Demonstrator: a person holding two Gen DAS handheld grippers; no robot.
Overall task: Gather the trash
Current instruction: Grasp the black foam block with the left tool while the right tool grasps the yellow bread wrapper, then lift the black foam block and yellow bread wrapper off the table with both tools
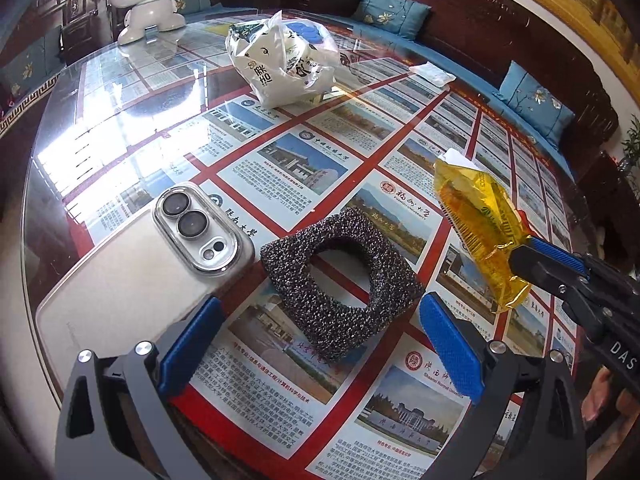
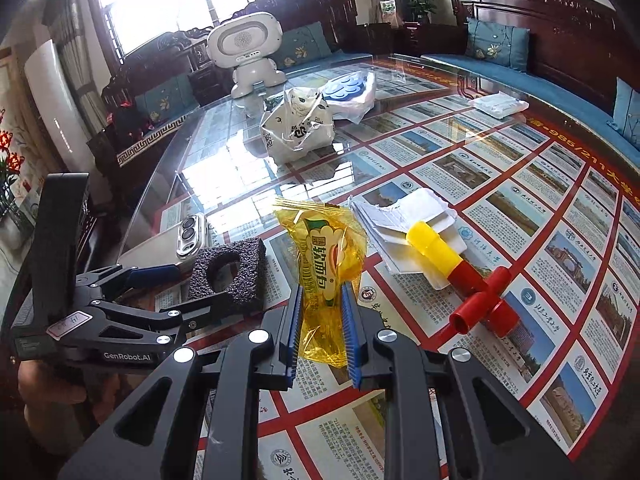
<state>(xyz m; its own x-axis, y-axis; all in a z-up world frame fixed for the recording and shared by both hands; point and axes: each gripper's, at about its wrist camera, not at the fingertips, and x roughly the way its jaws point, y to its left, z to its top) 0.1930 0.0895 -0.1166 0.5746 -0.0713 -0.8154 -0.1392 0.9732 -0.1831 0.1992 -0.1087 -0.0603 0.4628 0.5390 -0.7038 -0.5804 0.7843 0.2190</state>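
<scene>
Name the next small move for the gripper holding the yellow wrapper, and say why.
Probably carry it toward the white plastic bag. The right gripper is already shut on the yellow wrapper, lifted off the glass table, and the bag sits open farther back. The left gripper is open by the foam block.

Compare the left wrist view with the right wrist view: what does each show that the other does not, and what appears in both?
Only the left wrist view shows the left gripper from behind, open around the black foam block.

Only the right wrist view shows the torn white paper, the yellow and red plastic tube lying on it, and the printed face of the yellow wrapper held in the shut right gripper.

Both show the wrapper, foam block, phone, white plastic bag, white robot toy and glass table.
</scene>
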